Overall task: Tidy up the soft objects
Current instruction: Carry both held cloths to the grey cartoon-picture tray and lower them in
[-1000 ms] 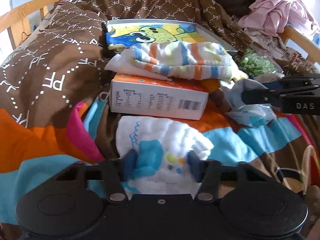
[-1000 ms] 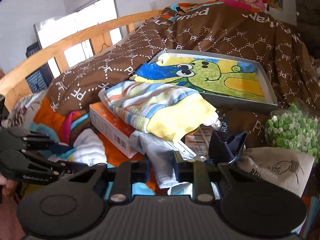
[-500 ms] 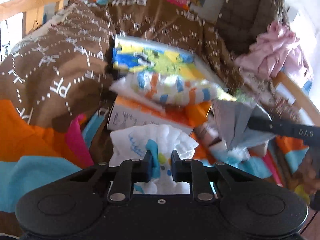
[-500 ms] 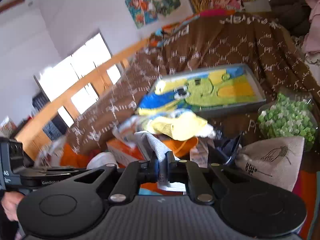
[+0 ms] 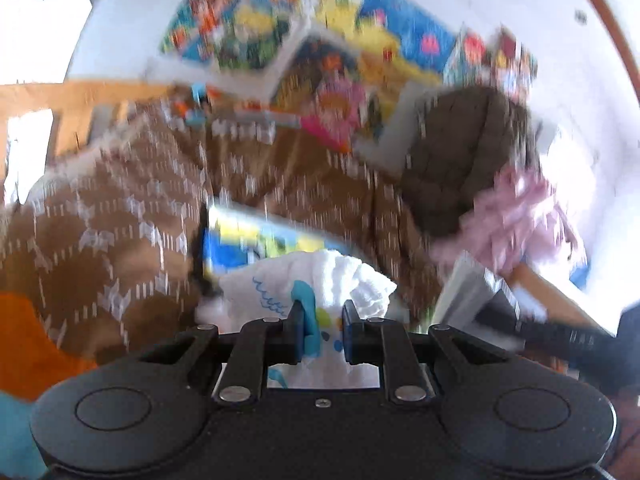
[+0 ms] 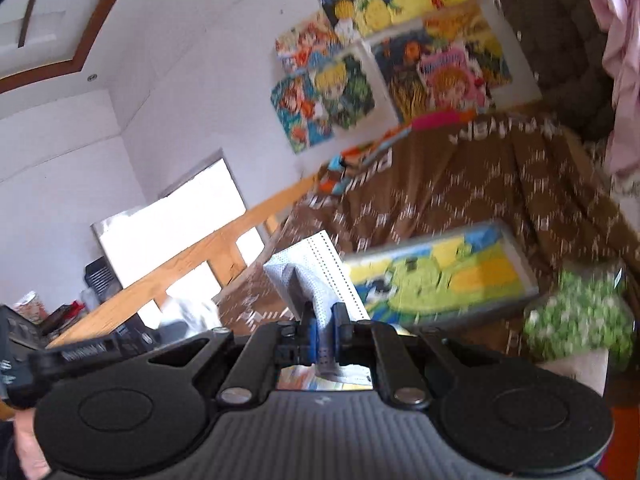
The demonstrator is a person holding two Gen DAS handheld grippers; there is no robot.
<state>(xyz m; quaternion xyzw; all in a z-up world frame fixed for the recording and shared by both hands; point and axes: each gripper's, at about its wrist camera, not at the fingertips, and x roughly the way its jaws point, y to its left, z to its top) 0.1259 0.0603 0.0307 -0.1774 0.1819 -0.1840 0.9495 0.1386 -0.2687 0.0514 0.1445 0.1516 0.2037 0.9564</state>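
My left gripper (image 5: 320, 322) is shut on a white cloth with blue and yellow prints (image 5: 316, 280) and holds it up off the bed. My right gripper (image 6: 324, 326) is shut on a pale blue-grey face mask (image 6: 312, 276) and holds it up too. In the left wrist view the right gripper (image 5: 560, 334) shows at the right edge with the mask (image 5: 468, 292). In the right wrist view the left gripper (image 6: 80, 354) shows at the left edge. Both views are blurred by motion.
A brown patterned quilt (image 5: 120, 224) covers the bed. A tray with a green cartoon picture (image 6: 440, 276) lies on it. A bag of green beads (image 6: 576, 316) sits at the right. Pink clothes (image 5: 520, 220) lie at the back right. A wooden bed rail (image 6: 208, 256) runs along the left.
Both grippers closed on their items, the left on the white cloth and the right on the mask, and lifted them up off the bed; both cameras tilted upward toward the wall posters.
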